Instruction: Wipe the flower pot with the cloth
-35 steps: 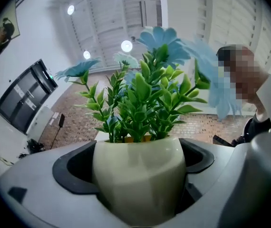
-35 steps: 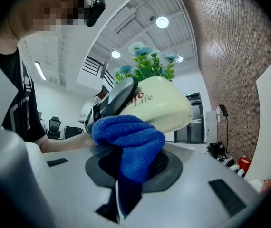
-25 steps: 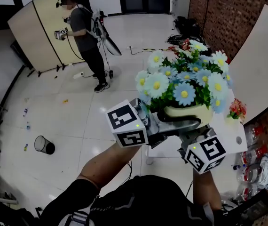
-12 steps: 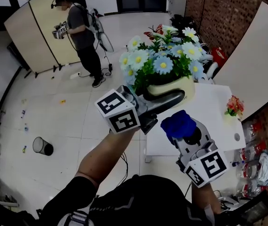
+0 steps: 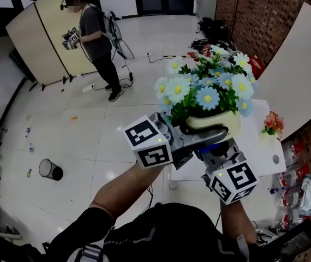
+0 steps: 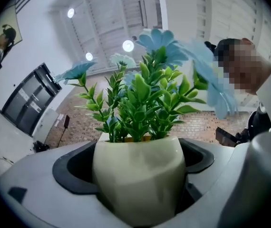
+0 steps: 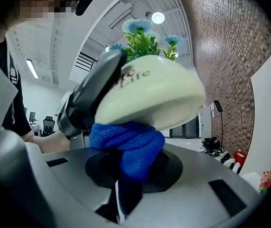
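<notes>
upper left of the head view, a standing person (image 5: 93, 37); lower left, a black waste bin (image 5: 51, 168); right, a white table (image 5: 264, 149). centre: left gripper (image 6: 135, 164) clamps the cream daisy-filled flower pot (image 5: 216, 123) held in the air; right gripper (image 7: 130, 167) pinches a blue knitted cloth (image 7: 126, 139) against the pot's underside.

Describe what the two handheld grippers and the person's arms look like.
The left gripper and right gripper have smooth grey bodies with black recessed pads. Each carries a white cube printed with black square markers. Dark sleeves end above the forearms.
</notes>
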The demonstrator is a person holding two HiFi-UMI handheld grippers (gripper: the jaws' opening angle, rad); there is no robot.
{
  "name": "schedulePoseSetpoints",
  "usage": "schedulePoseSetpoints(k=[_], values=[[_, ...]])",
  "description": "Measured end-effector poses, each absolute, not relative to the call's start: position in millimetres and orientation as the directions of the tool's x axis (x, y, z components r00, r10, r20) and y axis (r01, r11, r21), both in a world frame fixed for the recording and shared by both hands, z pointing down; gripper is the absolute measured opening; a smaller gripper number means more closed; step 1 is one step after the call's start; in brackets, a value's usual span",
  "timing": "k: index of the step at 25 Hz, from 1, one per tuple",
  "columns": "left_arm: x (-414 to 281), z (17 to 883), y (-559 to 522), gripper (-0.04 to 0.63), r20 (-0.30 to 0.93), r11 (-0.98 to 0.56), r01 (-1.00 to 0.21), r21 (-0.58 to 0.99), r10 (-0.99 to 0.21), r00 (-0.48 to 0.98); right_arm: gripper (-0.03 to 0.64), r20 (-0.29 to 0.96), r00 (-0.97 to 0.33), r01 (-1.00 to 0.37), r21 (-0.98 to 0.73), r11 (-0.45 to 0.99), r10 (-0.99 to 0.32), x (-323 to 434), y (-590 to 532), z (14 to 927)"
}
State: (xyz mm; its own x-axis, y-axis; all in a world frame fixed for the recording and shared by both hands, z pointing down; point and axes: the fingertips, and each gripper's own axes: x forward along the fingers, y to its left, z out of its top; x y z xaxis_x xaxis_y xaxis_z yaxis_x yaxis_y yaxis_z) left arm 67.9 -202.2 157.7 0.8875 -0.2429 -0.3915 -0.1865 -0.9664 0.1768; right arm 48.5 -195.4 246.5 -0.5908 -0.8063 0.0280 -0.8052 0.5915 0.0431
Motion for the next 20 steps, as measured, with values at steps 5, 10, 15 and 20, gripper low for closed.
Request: schedulePoseSetpoints(k=[5, 10, 15, 20], values=[[64.3, 149.8, -197.8, 0.545, -0.401, -0.976, -0.164, 0.143, -0.209, 0.892, 0.071, 0.027, -0.58, -0.815, -0.003, 0.58, -0.815, 43.8, -222.2, 247.9], [62.3, 153.4, -201.6, 0.545, -0.386, -0.969, -0.213, 0.128, -0.247, 0.889, 0.071, 0.016, -0.568, -0.823, 0.004, 0.568, -0.823, 68.2, -210.7, 250.1], [57.4, 155.6, -209.9, 0.545, -0.354, -0.952, -0.296, 0.082, -0.306, 0.884, 0.071, -0.007, -0.512, -0.859, 0.026, 0.511, -0.859, 126.8, -198.1, 237.9], [54.3, 162.1, -214.3, 0.545, -0.306, -0.935, -0.345, 0.08, -0.352, 0.884, 0.071, -0.033, -0.433, -0.902, 0.022, 0.432, -0.901, 181.1, -194.5, 215.8]])
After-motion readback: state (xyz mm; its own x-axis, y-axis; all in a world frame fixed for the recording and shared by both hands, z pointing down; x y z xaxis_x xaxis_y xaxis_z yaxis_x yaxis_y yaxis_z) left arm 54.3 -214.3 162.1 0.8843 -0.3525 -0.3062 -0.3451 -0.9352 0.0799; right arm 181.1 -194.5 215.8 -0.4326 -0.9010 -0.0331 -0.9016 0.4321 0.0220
